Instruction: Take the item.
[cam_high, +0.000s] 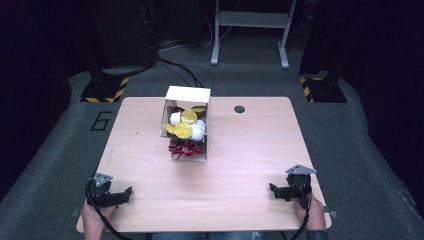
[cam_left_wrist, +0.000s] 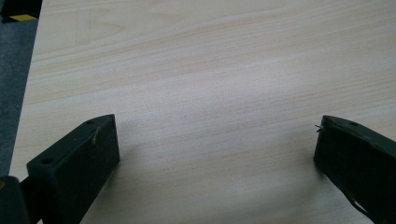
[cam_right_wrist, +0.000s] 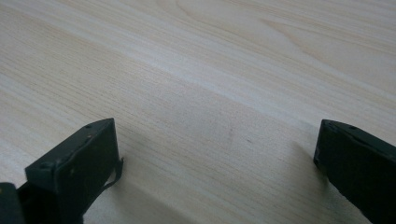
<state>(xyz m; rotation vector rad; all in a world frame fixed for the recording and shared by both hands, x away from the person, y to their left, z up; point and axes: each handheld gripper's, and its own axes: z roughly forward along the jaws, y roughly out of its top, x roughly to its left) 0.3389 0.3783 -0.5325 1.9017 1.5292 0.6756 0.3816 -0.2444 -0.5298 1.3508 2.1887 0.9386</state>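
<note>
A white open box (cam_high: 188, 122) stands at the middle back of the wooden table (cam_high: 250, 150). It holds yellow and white round capsules (cam_high: 186, 125) in its upper part and red wrapped pieces (cam_high: 186, 148) in its lower part. My left gripper (cam_high: 127, 192) rests near the table's front left corner, held by a hand, jaws wide apart over bare wood (cam_left_wrist: 215, 135). My right gripper (cam_high: 272, 189) sits near the front right corner, also open, with nothing between its jaws (cam_right_wrist: 217, 140). Both point inward, far from the box.
A dark round hole (cam_high: 239, 109) marks the table to the right of the box. Grey floor surrounds the table, with black-and-yellow striped bases (cam_high: 105, 90) and a metal stand (cam_high: 250, 30) behind. Cables (cam_high: 180, 70) run across the floor at the back.
</note>
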